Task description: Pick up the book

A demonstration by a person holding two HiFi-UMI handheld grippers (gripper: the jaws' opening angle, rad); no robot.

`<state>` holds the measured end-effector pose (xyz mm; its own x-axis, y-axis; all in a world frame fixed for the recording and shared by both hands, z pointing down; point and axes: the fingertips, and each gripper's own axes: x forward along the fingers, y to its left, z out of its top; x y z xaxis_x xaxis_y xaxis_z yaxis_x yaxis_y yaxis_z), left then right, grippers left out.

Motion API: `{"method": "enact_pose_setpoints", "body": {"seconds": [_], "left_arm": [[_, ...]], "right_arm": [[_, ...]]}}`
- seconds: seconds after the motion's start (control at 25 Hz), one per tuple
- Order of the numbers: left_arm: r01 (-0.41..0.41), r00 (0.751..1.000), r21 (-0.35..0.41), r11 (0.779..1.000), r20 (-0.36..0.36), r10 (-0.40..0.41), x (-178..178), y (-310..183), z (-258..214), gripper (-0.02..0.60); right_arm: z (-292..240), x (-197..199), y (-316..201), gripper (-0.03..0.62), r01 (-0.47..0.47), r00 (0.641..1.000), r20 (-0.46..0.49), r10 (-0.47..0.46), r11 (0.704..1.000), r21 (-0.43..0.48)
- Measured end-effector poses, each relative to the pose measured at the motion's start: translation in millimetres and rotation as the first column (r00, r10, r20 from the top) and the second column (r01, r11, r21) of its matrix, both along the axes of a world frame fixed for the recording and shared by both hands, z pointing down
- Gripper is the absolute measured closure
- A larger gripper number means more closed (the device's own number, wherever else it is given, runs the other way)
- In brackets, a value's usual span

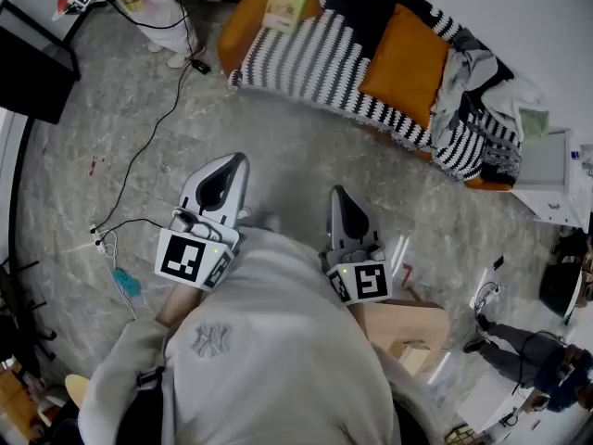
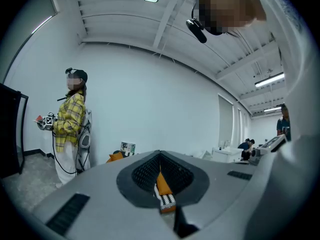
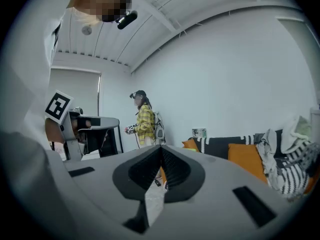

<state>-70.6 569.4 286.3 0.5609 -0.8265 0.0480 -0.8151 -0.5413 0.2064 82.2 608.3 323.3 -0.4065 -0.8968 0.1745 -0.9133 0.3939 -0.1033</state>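
We are holding left gripper (image 1: 233, 163) clenched, empty | right gripper (image 1: 339, 196) clenched, empty, both at lower centre | book (image 1: 285, 7) is resting at sofa (image 1: 243, 28) end, upper centre, well apart from both

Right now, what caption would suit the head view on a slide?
A person holds the left tongs and right tongs, both shut, facing an orange sofa where the book rests.

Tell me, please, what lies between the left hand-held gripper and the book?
Bare grey floor, then the striped throw just before the book, as the head view shows.
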Motion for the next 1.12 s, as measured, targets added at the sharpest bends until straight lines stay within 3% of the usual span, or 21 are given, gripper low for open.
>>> {"method": "enact_pose_setpoints", "body": {"seconds": [0.12, 0.4, 1.12], "left_arm": [[0.017, 1.0, 0.005, 1.0, -0.005, -0.017, -1.0, -1.8, -0.6, 0.571], [0.048, 0.999, -0.016, 0.999, 0.015, -0.048, -8.4, -28.0, 5.8, 0.571], [-0.042, 0.999, 0.007, 0.999, -0.023, 0.042, -38.5, -201.5, -3.0, 0.571]], "right_arm": [[9.6, 5.9, 2.7, 0.577, 0.033, 0.999, 0.002, -0.033, 0.999, -0.017], [20.4, 13.0, -18.9, 0.577, 0.017, 0.999, 0.042, -0.015, 0.998, -0.058], [7.1, -35.4, -186.2, 0.577, -0.049, 0.998, 0.03, 0.05, 0.998, -0.047]]}}
